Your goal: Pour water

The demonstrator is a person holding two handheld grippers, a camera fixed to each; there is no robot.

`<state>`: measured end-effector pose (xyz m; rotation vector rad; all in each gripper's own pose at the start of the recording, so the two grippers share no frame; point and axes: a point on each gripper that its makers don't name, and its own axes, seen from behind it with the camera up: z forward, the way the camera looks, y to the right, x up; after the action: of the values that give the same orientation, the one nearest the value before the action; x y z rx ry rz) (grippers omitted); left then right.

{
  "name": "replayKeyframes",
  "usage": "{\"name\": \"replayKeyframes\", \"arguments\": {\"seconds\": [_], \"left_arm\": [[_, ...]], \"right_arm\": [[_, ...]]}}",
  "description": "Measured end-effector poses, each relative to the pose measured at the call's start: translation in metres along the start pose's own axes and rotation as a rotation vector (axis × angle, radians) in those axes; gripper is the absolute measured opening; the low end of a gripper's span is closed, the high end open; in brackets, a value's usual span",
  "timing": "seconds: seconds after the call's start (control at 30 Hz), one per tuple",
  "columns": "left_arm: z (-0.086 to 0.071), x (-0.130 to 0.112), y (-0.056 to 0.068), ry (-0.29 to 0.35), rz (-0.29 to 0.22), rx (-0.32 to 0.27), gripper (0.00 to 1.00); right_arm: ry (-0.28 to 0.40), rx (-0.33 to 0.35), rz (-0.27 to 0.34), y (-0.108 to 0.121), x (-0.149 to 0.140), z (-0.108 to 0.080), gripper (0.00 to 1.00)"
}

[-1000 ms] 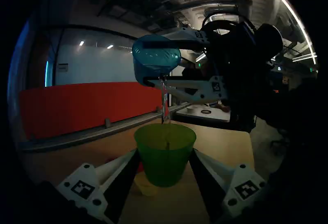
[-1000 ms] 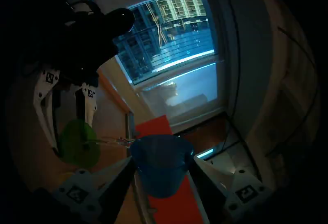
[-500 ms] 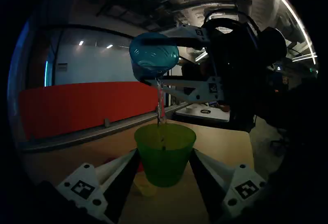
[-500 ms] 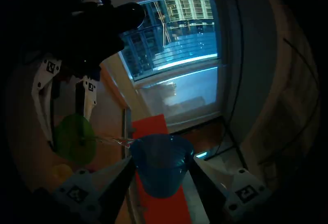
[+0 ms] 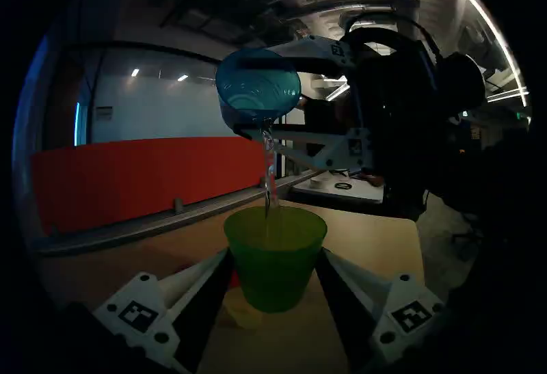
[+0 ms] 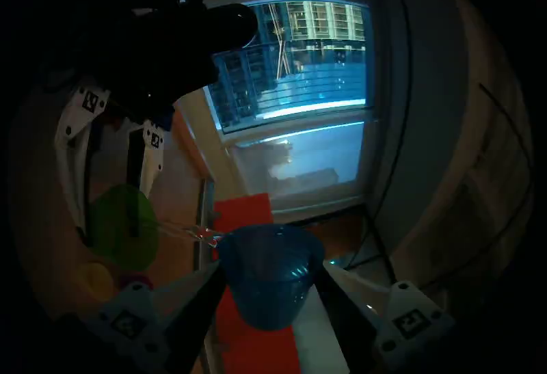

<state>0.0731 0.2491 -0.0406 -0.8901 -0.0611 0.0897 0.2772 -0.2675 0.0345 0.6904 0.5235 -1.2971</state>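
In the left gripper view, our left gripper (image 5: 273,256) clamps the upright green cup (image 5: 275,275) at 6 o'clock, with the wooden table (image 5: 372,237) behind it. Farther off, at 12 o'clock, our right gripper (image 5: 258,95) squeezes the tilted blue cup (image 5: 254,81). A thin water stream (image 5: 269,169) falls from its rim into the green cup.
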Motion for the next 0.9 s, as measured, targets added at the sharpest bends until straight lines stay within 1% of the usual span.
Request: {"name": "replayKeyframes", "arguments": {"seconds": [0.37,0.9], "left_arm": [[0.001,0.002,0.002,0.001,0.005,-0.005,0.81],[0.004,0.005,0.001,0.005,0.01,-0.006,0.81]], "right_arm": [[-0.005,-0.009,-0.056,0.004,0.0,0.002,0.87],[-0.008,-0.035,-0.15,0.015,0.002,0.003,0.87]]}}
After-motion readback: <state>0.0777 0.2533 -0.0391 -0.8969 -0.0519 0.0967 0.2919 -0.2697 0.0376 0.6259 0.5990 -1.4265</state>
